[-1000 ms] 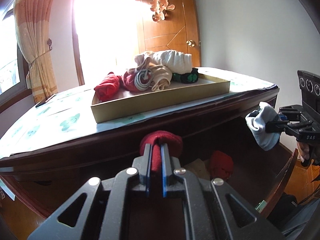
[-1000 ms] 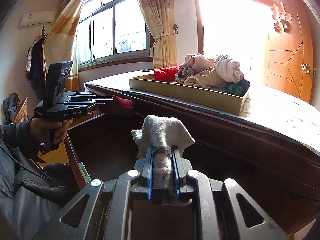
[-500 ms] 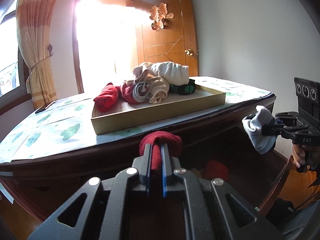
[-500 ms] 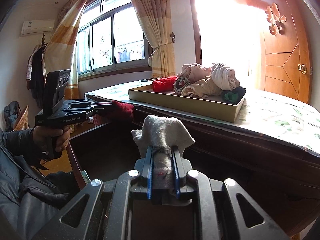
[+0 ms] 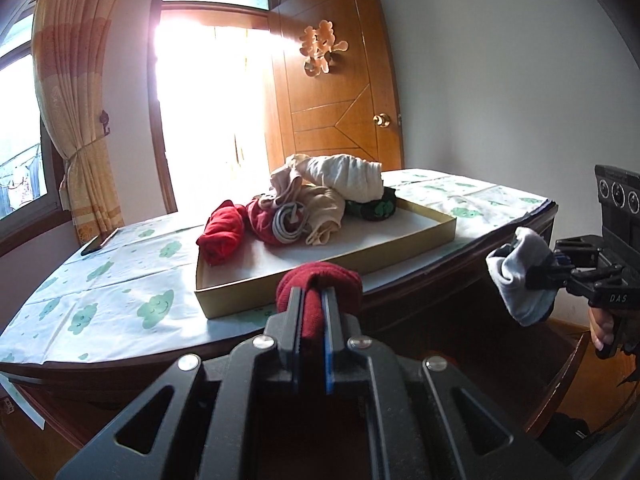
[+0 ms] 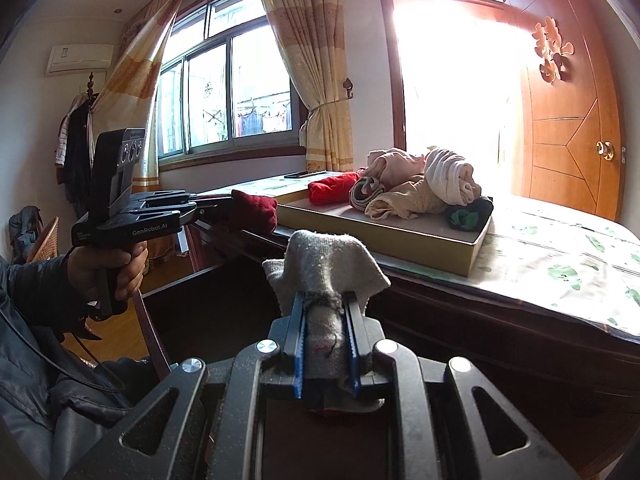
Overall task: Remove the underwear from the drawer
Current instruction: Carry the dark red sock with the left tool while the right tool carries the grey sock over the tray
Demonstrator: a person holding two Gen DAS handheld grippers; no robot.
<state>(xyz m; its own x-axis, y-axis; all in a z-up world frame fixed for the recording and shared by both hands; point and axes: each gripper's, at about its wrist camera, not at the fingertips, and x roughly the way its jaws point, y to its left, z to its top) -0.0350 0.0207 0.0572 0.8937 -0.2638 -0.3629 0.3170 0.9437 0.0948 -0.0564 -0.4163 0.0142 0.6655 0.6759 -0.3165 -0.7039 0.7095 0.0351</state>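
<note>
My left gripper is shut on a rolled dark red garment, held above the dresser's front edge, just before the tan tray. It also shows in the right wrist view. My right gripper is shut on a grey-white rolled garment, held over the open drawer. This garment shows in the left wrist view at the right. The shallow tan tray on the dresser top holds several rolled garments.
The dresser top carries a white cloth with green prints. A dark phone lies at its far left. Behind are a wooden door, a bright window and curtains. The drawer's inside is dark.
Both grippers have risen with their garments. The left one has moved up from the drawer to the level of the dresser top, close to the tray.
</note>
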